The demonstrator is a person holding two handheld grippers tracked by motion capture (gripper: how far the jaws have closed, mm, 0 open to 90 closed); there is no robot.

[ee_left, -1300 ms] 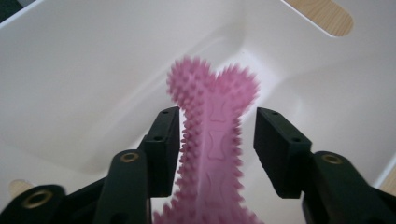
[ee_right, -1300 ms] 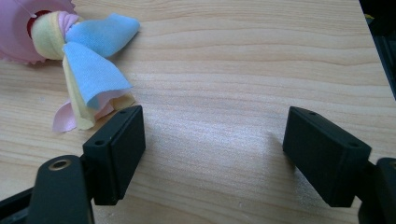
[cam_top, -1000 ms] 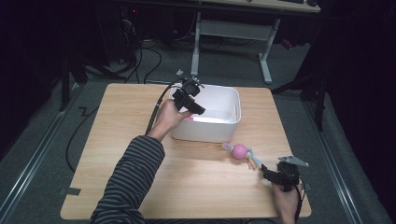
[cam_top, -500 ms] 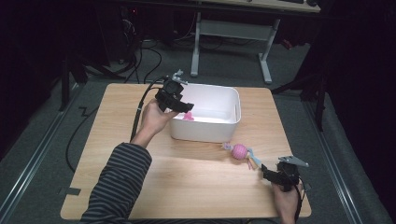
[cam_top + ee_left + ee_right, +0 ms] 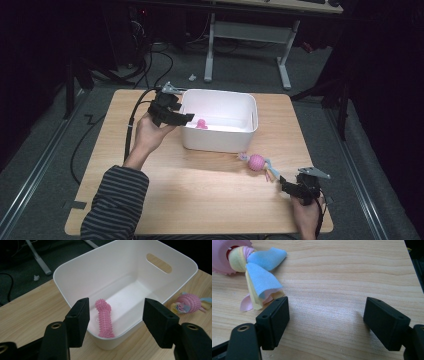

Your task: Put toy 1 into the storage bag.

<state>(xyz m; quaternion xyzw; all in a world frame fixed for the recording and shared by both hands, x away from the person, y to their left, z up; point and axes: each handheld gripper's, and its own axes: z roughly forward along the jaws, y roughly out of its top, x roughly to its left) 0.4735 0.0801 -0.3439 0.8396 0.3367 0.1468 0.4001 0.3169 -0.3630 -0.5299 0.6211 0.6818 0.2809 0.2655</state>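
high view: the left gripper [image 5: 185,119] has drawn back from over the white bin [image 5: 220,144] to its left wall, and its jaws are apart with nothing between them. the pink spiky toy [image 5: 201,124] lies on the bin floor, near the left wall, so the drop looks done and this hand is free for the next piece. the right gripper [image 5: 283,183] has kept its place near the front right corner of the wooden table [image 5: 200,185], just beside the pink ball toy with cloth tails [image 5: 258,163], which sits on the table in front of the bin.

left gripper view: here the toy reads as a bumpy, rod-shaped chew toy [image 5: 104,319] lying loose on the bin's floor, close to the near wall; the high view gives it only as a small pink blob. this view also shows the bin's handle slot [image 5: 159,263] and the ball toy off to the right.

right gripper view: the jaws stand wide and bare over the wood. the ball toy's blue, yellow and pink cloth strips [image 5: 259,277] lie just off the left jaw, seemingly not touching it; that closeness is hard to read from above.
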